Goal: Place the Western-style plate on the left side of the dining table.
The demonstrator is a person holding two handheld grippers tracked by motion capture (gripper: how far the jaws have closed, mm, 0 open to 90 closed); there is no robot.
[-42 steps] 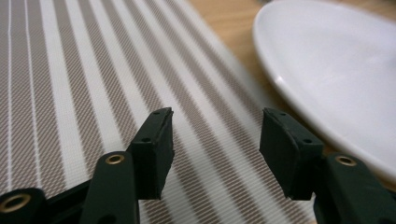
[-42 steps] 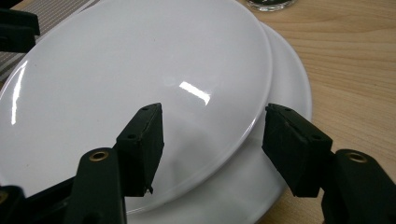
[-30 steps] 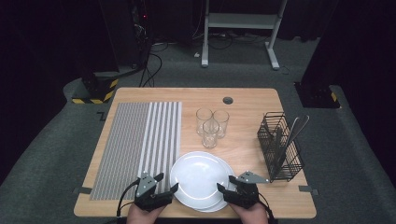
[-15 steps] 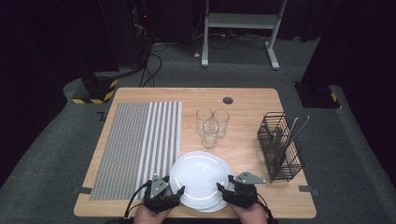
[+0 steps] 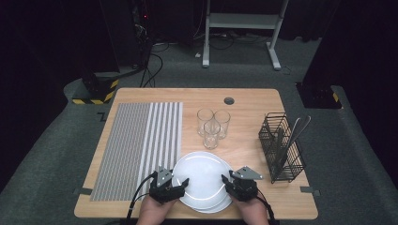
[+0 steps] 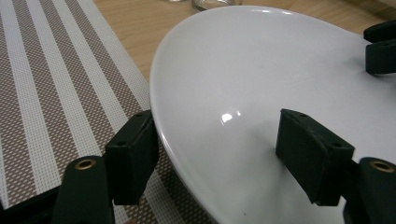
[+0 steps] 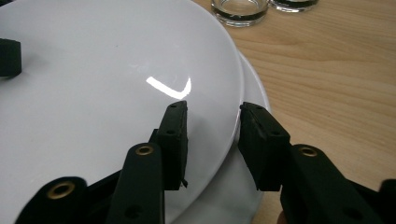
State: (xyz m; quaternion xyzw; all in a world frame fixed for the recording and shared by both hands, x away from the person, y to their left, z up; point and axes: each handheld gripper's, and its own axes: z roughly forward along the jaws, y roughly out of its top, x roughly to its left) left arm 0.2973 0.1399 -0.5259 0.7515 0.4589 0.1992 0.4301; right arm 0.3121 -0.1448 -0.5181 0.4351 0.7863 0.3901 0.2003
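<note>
High view: top plate [image 5: 202, 177] sits on a stack at table's near edge, centre, a lower plate [image 5: 217, 205] peeking out beneath at the near right. L gripper [image 5: 171, 186] is at the plate's left rim, R gripper [image 5: 236, 183] at its right rim.

Left gripper view: jaws spread wide, straddling the top plate [image 6: 261, 88] rim, one jaw outside over the mat [image 6: 51, 93], one over the plate face. Not pinching yet.

Right gripper view: jaws also apart, one over the top plate [image 7: 102, 84] face, other outside the rim above the lower plate [image 7: 247, 191]; gap narrower than L but no contact w/ rim that I can tell.

Step in hand, my read: grab top plate by both rims, prob. for lifting off the stack. To do it well: slide each lower jaw under only the top rim, not both plates; close both sides evenly; keep it level; lift straight up so the lower plate isn't dragged. Glazed surface looks slick, so a firm, deep bite is needed.

Glasses [image 5: 212, 124] and cutlery basket [image 5: 280, 147] stand farther back, well apart. No brands, labels or readable writing anywhere.
</note>
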